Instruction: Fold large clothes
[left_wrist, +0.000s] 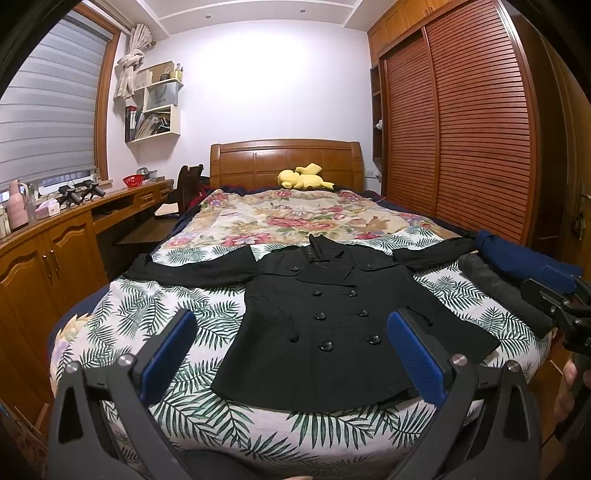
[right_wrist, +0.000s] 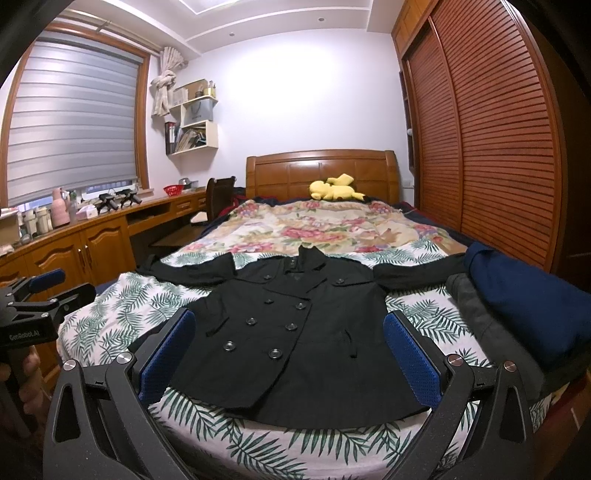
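Note:
A black double-breasted coat (left_wrist: 325, 325) (right_wrist: 295, 332) lies flat and face up on the bed's near end, buttoned, both sleeves spread out sideways. My left gripper (left_wrist: 291, 321) hovers open above the foot of the bed, short of the coat's hem, with nothing between its blue pads. My right gripper (right_wrist: 288, 321) is open too, held just off the hem, empty. Each gripper shows in the other's view: the right gripper (left_wrist: 569, 306) at the right edge, the left gripper (right_wrist: 48, 291) at the left edge, each held by a hand.
Folded dark blue (right_wrist: 528, 306) and grey clothes (right_wrist: 487, 325) are stacked on the bed's right side. A leaf-print sheet (left_wrist: 177, 306) covers the near bed, a floral blanket (left_wrist: 288, 218) beyond. A yellow plush (left_wrist: 303, 175) sits by the headboard. Wooden desk (left_wrist: 66, 229) left, wardrobe (left_wrist: 472, 129) right.

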